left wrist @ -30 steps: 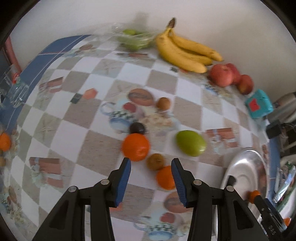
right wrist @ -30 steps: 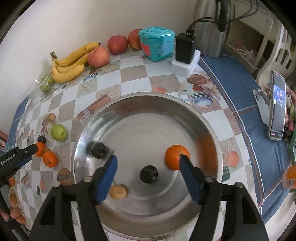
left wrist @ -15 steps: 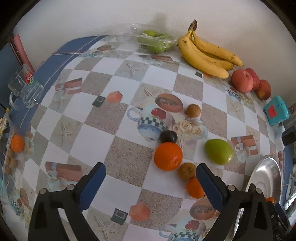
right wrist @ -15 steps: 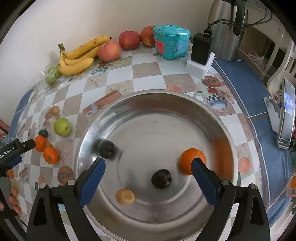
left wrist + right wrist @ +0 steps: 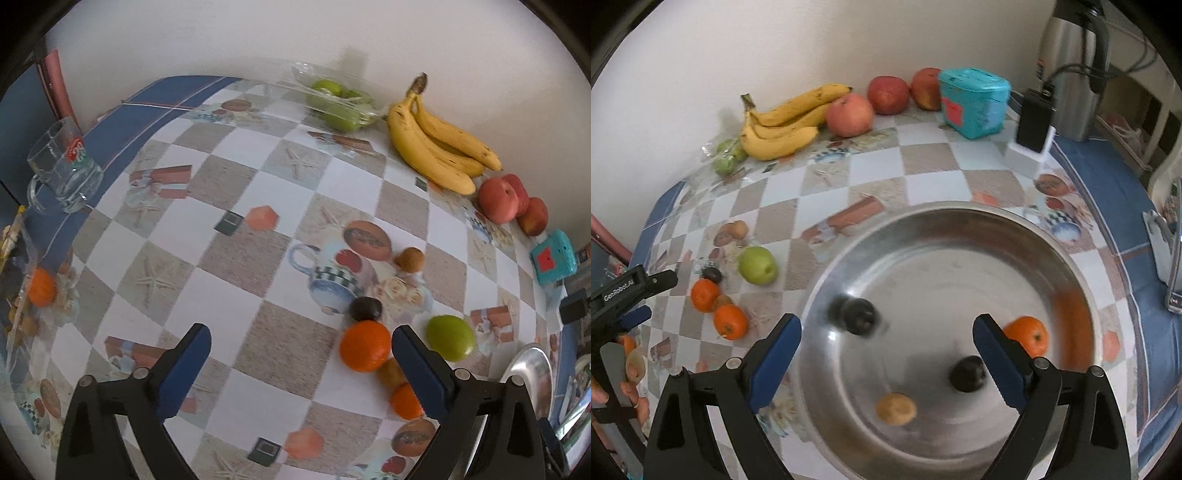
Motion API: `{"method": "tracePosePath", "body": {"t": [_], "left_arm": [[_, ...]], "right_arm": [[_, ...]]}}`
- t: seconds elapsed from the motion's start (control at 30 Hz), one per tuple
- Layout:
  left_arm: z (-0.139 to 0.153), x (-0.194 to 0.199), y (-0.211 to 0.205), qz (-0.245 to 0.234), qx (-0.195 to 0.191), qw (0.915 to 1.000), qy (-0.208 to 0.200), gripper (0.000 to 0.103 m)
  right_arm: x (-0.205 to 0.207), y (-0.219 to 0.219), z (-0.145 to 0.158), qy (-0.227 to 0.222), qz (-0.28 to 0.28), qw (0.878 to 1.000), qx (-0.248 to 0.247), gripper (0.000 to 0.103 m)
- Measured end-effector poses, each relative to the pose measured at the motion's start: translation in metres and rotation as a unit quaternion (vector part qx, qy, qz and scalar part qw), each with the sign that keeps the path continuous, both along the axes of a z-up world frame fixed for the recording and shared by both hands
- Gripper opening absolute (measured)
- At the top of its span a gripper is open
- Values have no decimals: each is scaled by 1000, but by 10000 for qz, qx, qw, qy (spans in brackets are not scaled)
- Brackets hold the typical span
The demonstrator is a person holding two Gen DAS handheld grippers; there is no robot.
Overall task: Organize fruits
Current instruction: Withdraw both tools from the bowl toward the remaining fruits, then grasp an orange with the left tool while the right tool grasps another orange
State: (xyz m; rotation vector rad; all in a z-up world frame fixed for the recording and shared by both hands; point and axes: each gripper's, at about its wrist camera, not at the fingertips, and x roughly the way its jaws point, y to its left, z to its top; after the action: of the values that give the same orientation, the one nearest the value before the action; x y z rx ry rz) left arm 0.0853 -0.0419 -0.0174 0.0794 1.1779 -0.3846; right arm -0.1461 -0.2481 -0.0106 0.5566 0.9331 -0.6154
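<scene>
A: Fruit first, going left to right on the counter [image 5: 280, 332]: a glass mug [image 5: 62, 170] at the far left edge, then bare checked cloth, then the loose cluster, namely a dark plum [image 5: 365, 308], the big orange [image 5: 365, 350] just below it, a small brown fruit [image 5: 390, 372] and a smaller orange [image 5: 405, 401] touching that, and a green pear [image 5: 450, 342] to the right.

B: And the left claw [image 5: 299, 363]?

A: Spread wide, holding nothing. Its jaws have just been opening, and the big orange sits close inside the right-hand pad.

B: So that's the next pick, I'd guess. How to do it cleanly?

A: Shift the claw rightward so the orange is centred between the pads, come down low around its widest part, and close gently. The plum and the brown fruit crowd it, so a skewed approach could knock them rolling.

B: The right side?

A: The right claw [image 5: 886, 363] hovers over the steel bowl [image 5: 960, 210], jaws also just opened wide, nothing between the pads. Inside the bowl lie a blurred plum [image 5: 857, 316], a brown fruit [image 5: 896, 408], another plum [image 5: 967, 373] and an orange [image 5: 1028, 334].

B: Keep it clear of the bowl's middle, then, for the next drop.
</scene>
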Motion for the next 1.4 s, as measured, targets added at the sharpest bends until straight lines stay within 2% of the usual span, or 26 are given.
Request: {"method": "tracePosePath", "body": {"t": [0.37,0.53,0.77,1.03,1.4], "left_arm": [[4,22,27,221,463,9982,-315,100],[7,31,39,345,487,9976,-343,100],[11,37,48,418,487,9972,-395,100],[3,37,43,343,362,9986,-161,100],[-14,28,17,-109,100,9996,250,100]], "right_arm": [[49,37,5,-112,618,9980,-24,94],[73,62,5,-83,980,9951,-99,94],[92,81,5,-95,1197,9927,-77,94],[104,85,-4,-32,1185,9929,66,94],[120,89,-27,285,1275,9913,153,94]]}}
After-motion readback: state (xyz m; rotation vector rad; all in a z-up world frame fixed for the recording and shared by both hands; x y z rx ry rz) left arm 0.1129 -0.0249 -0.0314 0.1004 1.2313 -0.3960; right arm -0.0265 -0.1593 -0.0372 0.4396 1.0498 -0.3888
